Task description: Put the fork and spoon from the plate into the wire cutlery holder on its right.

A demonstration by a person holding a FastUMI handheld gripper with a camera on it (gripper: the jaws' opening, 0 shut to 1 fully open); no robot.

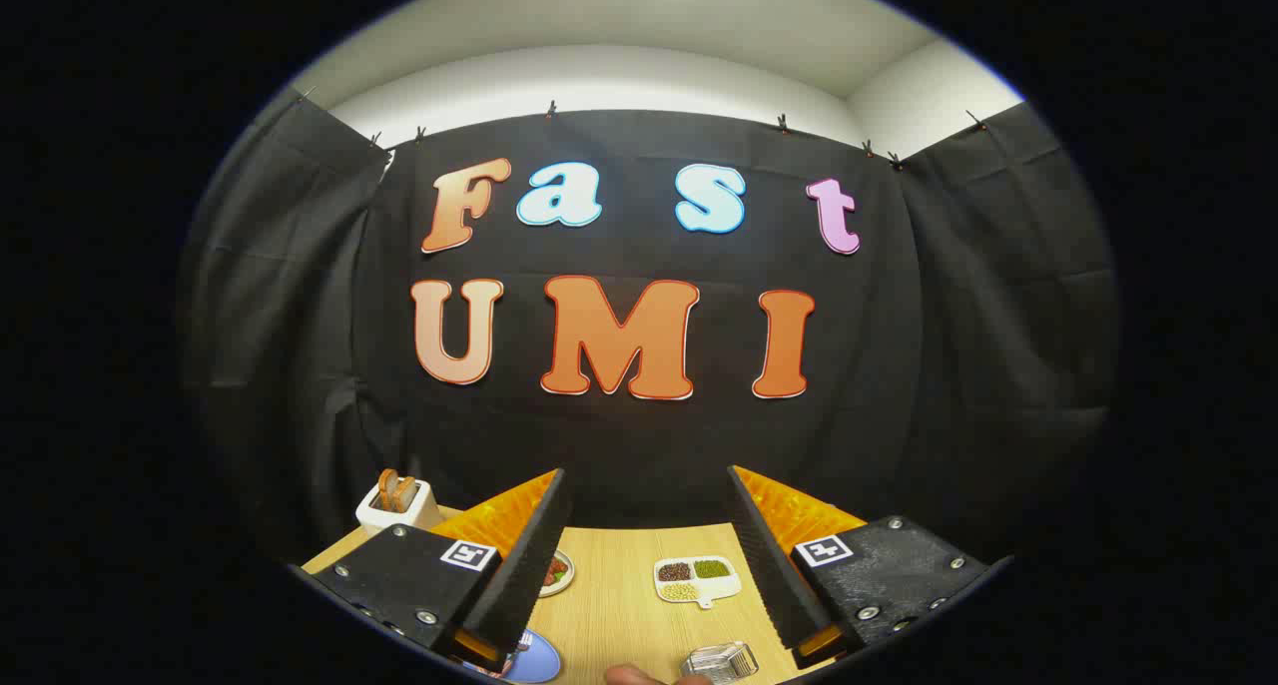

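Wooden table (619,605) runs out ahead of you to the booth's black cloth wall. Your gripper (649,520) is held high and level, looking more at the wall than at the work — fingers spread wide apart, nothing between them.

Far side of the table, beyond the fingers: a white toaster (399,505) with bread slices standing in it, off to the left. A small dish (557,572) with something red on it peeks out beside the left finger. A white divided tray (698,578) of beans or grains sits between the fingers, further on.

Near side, low down: the blue plate (534,658), half hidden under the left finger — what looks like the fork's tines (520,643) just shows at its edge. You can't make out the spoon from here. To the plate's right, the wire cutlery holder (721,660), apparently empty. A fingertip (631,675) of a person shows at the table's near edge between the two.

Step in hand, as I judge it: the very start — nothing grasped, cutlery still on the plate. Next move calls for tipping the gripper down and left over the plate, lining the open fingers across a handle before closing.
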